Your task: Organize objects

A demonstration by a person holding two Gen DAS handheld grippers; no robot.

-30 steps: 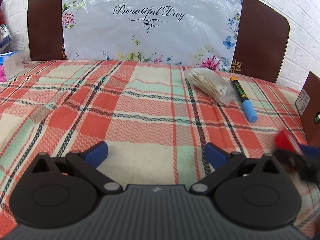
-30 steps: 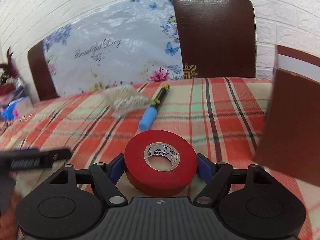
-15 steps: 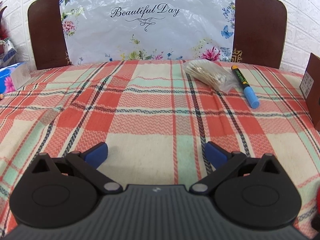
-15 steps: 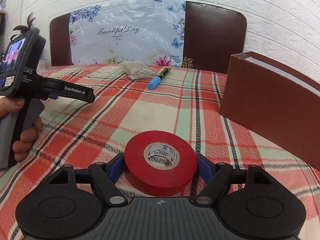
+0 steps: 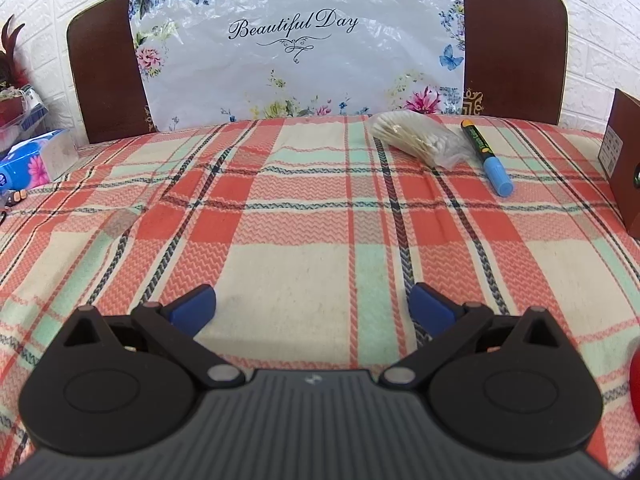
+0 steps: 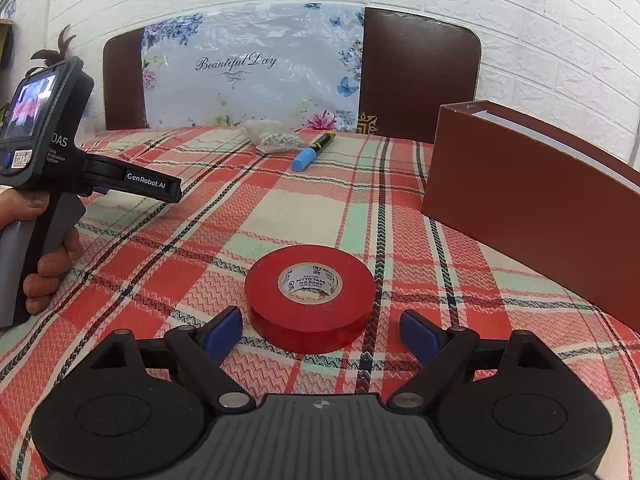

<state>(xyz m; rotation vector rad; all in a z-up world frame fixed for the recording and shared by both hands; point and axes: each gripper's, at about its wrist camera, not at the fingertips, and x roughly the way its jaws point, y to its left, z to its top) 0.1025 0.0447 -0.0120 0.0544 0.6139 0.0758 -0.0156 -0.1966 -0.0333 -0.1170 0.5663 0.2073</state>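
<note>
Between the opening jaws of the right gripper [image 6: 320, 330], untouched, the red tape roll [image 6: 310, 296] lies flat on the plaid-covered bench [image 6: 280, 208]; it could be dragged by a pad during withdrawal. At 9 o'clock, the left gripper [image 5: 312, 304] is spread empty.

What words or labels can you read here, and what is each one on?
"Beautiful Day": floral plastic bag on the chair back.
"GenRobot.AI": left tongs arm.
"DAS": left tongs handle; the smaller print under it is blurred.
"NITTO TAPE": red tape roll core.
Marker label and brown box sticker: too small.
</note>
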